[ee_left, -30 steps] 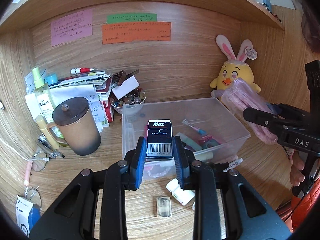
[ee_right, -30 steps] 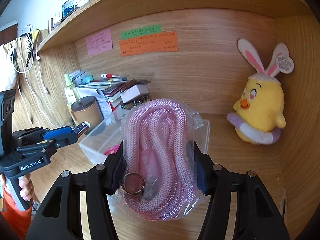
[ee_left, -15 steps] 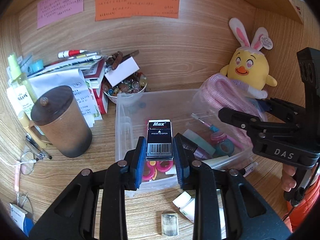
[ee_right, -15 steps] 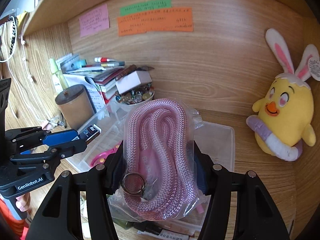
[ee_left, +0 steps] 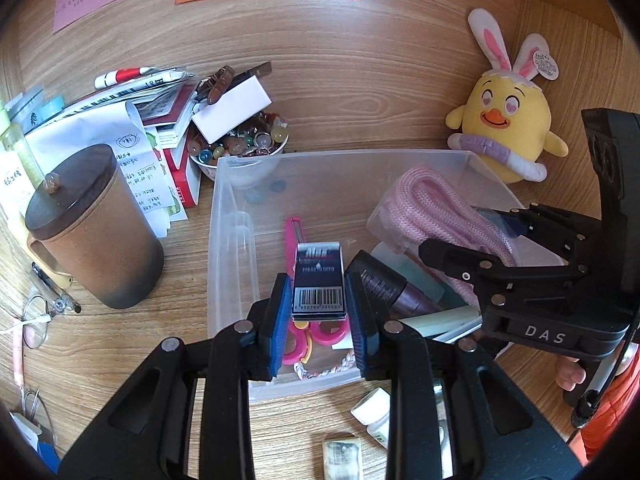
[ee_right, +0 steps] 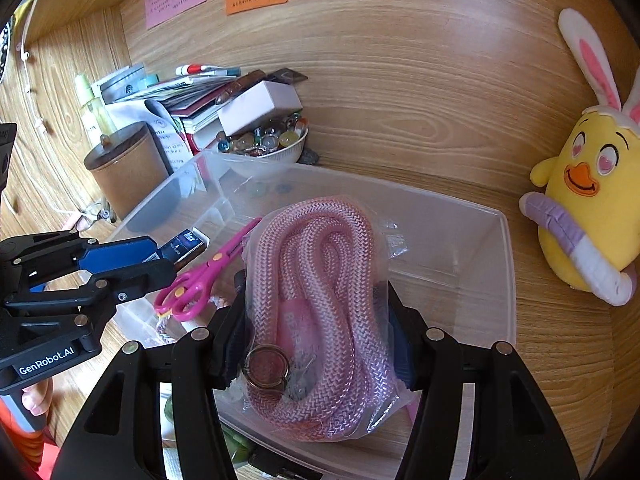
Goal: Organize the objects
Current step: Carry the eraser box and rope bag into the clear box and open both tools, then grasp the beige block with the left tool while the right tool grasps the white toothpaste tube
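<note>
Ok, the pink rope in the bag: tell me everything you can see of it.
The pink rope is thick, braided and coiled in loops, sealed in a clear plastic bag with a metal ring and clip at its near end. The right gripper clamps the bag from both sides, holding it tilted over the clear plastic bin.

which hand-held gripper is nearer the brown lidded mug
Left. The left hand-held gripper, holding the staple box, is over the bin's near-mug side; the right hand-held gripper is further from the brown lidded mug, toward the plush chick.
</note>
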Motion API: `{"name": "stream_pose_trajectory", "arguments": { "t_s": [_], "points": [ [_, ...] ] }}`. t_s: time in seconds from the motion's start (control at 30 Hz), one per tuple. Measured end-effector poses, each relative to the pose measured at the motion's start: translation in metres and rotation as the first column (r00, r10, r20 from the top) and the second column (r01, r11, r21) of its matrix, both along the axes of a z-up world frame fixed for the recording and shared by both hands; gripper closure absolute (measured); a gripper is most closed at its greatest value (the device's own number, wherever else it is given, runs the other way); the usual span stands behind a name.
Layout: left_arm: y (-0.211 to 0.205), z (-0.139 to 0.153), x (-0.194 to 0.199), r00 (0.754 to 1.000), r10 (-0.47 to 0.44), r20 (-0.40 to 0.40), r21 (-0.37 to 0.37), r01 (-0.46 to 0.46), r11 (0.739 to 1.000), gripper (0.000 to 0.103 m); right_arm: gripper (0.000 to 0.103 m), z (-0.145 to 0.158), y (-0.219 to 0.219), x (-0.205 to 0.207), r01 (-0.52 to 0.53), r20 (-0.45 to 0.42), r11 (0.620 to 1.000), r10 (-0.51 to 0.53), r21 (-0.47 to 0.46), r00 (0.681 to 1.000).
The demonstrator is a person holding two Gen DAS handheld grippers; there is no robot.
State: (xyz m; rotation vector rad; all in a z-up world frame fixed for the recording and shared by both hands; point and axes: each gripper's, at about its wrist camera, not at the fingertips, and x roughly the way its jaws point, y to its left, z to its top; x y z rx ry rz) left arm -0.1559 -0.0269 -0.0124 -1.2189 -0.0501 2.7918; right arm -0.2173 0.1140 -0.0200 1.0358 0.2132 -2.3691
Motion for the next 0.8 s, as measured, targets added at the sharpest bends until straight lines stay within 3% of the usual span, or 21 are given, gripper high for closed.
{"name": "stream_pose_trajectory", "arguments": {
  "t_s": [0.2,0.33,0.47,0.63,0.8],
  "points": [
    [-0.001,0.003,0.006,1.0,-0.011,-0.004,0.006,0.011,1.0,0.073,0.046,0.006,0.003,0.004,-0.001,0.003,1.0,0.001,0.009,1.0],
    [-0.001,0.011,0.015,1.0,-0.012,-0.027,0.012,0.012,1.0,0.058,0.045,0.019,0.009,0.016,-0.003,-0.04,1.0,0.003,0.011,0.999],
    [-0.001,0.021,0.029,0.998,0.005,-0.068,0.002,-0.005,1.0,0.029,0.038,0.03,0.019,0.031,-0.006,-0.075,1.0,0.006,0.002,0.997],
    [-0.002,0.025,0.047,0.996,0.008,-0.084,-0.034,-0.011,0.999,0.017,0.033,0.037,0.037,0.055,-0.003,-0.112,1.0,0.004,0.006,0.994],
    [-0.008,0.016,0.062,0.999,0.005,-0.041,-0.034,-0.006,0.999,0.016,0.027,0.029,0.061,0.074,0.009,-0.092,1.0,-0.008,0.011,0.996]
  ]
}}
